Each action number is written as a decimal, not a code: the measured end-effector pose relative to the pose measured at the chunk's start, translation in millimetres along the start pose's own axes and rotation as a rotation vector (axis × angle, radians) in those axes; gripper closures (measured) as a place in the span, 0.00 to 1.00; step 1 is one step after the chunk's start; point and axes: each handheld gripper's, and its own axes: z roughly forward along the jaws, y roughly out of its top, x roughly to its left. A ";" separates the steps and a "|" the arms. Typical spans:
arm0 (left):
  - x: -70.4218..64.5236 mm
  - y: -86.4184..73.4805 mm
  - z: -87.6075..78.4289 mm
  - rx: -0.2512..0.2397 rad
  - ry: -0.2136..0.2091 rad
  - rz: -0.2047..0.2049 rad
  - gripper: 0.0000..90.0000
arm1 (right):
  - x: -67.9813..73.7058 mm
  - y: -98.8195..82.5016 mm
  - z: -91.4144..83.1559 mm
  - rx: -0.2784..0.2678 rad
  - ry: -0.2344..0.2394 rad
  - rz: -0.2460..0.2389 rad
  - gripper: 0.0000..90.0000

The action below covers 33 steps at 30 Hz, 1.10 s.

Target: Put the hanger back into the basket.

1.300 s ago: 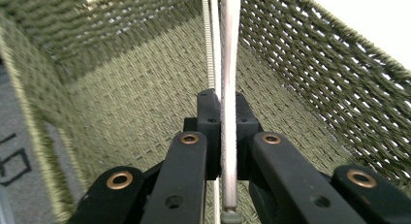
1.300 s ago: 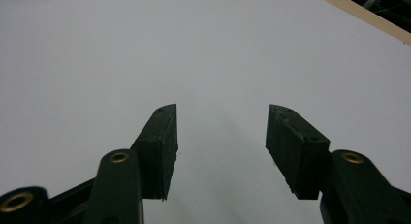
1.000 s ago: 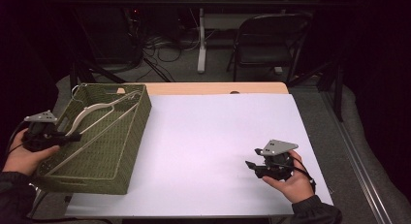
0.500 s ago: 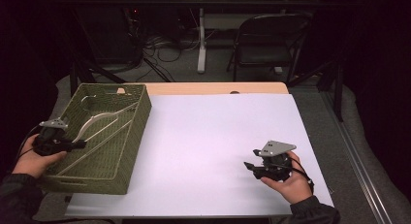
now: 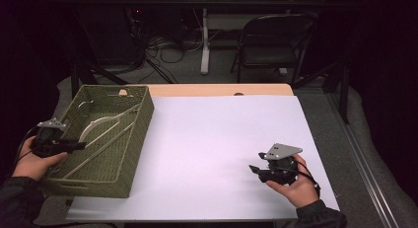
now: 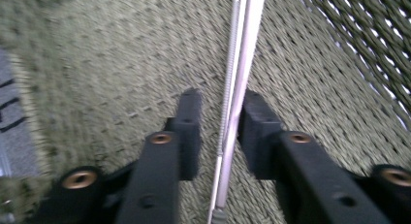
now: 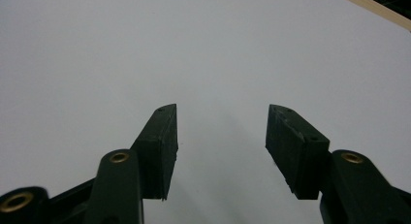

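Release step: left gripper (image 5: pixel 74 145), frame's left edge, jaws just opened, pads clear of pale rod (image 6: pixel 236 103) between them; rod lay in green basket (image 5: pixel 139 134). Right gripper (image 7: pixel 220 136) wide, empty, lower right. Next: lift left clear.

Dark lab: floor cables (image 5: pixel 162 45), folding chair (image 5: pixel 271 45), white-covered table (image 5: pixel 222 134).

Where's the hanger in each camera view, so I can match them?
High view: hanger in the basket, far left, by the left claw.
Left gripper view: its rod runs up the middle, between jaws that have just been opening.
Right gripper view: white table before the right claw.
Shared landmark: green basket weave, high and left views.
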 end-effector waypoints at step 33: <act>-101.3 37.8 -60.5 -0.159 -0.016 0.124 0.45 | 3.3 0.3 -18.4 -0.041 -0.013 0.025 0.44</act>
